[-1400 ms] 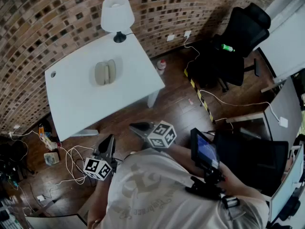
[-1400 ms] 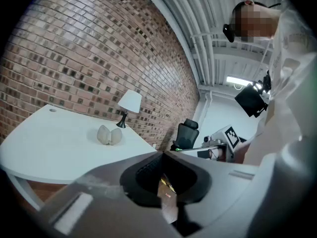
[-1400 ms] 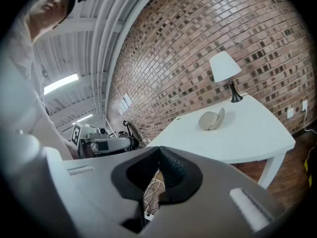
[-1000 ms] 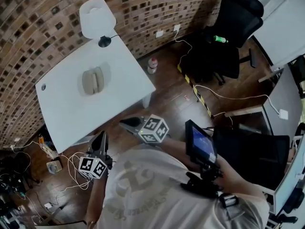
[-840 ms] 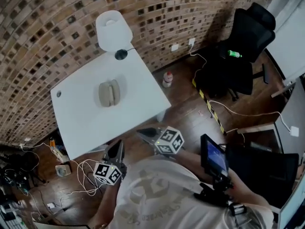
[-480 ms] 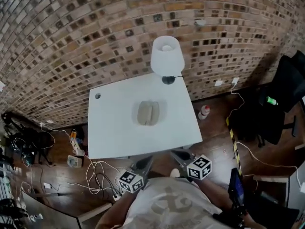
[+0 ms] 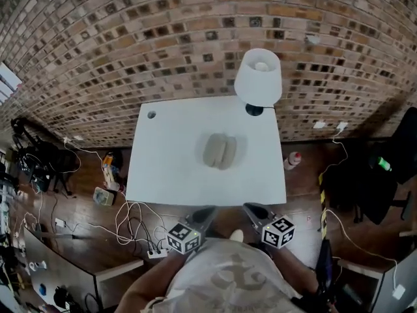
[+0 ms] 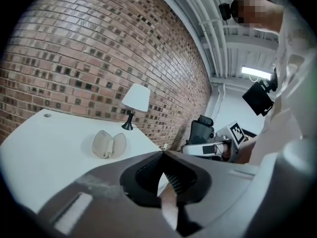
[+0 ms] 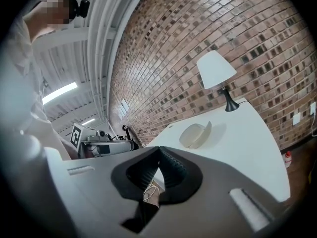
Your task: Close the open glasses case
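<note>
The open glasses case [image 7: 219,151] is beige and lies with both halves spread in the middle of the white table [image 7: 169,168]. It also shows in the left gripper view as the case [image 8: 109,144] and in the right gripper view as the case [image 9: 195,134]. My left gripper [image 7: 203,214] and right gripper [image 7: 250,208] hover side by side just short of the table's near edge, both pointing at the case and well away from it. The left gripper [image 8: 162,153] has its jaw tips together with nothing in them. The right gripper [image 9: 159,148] is likewise shut and empty.
A white lamp [image 7: 258,77] stands at the table's far right corner, against the brick wall [image 7: 195,38]. A cable hole [image 7: 151,115] sits at the far left corner. Cables [image 7: 130,227] lie on the floor to the left. A bottle [image 7: 294,160] and a black chair [image 7: 391,168] are on the right.
The head view has swung round, so the table went from upper left to straight ahead. Both grippers came up side by side to the table's near edge, jaws still together.
</note>
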The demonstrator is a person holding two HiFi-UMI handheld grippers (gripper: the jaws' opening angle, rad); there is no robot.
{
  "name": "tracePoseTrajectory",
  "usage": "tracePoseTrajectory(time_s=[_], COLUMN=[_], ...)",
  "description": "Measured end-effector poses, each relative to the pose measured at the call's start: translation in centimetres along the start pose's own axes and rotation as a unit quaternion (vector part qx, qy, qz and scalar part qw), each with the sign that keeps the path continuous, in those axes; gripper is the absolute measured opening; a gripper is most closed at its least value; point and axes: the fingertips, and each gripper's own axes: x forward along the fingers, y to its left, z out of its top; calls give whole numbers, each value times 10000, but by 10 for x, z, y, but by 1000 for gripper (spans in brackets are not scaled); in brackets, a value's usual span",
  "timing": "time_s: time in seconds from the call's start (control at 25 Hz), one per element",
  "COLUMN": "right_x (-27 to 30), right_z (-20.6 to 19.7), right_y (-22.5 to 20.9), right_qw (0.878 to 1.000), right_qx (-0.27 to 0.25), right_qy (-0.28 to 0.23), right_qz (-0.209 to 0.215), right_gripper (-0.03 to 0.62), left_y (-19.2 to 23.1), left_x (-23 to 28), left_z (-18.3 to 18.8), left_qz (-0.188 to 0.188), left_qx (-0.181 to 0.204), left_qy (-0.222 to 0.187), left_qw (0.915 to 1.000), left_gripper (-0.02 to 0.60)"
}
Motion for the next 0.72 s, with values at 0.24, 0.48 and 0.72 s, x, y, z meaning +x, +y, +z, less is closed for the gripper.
tracePoseTrajectory(time_s=[0.24, 0.48, 0.72], right_x=[10, 34, 77], right_z=[-9, 8, 24], right_y=[-6, -11, -11], right_qw=[9992, 9973, 9958], right_qx=[224, 199, 180], right_qy=[41, 23, -67], right_qz=[-334, -712, -898], right_gripper=[8, 8, 8], left_y=[17, 49, 93], left_x=[9, 19, 17], left_z=[4, 8, 32], left_qz=[-294, -618, -802], left_qx=[-30, -112, -35], left_qy=[114, 194, 148], left_qw=[9995, 9978, 9967], left_gripper=[5, 5, 5])
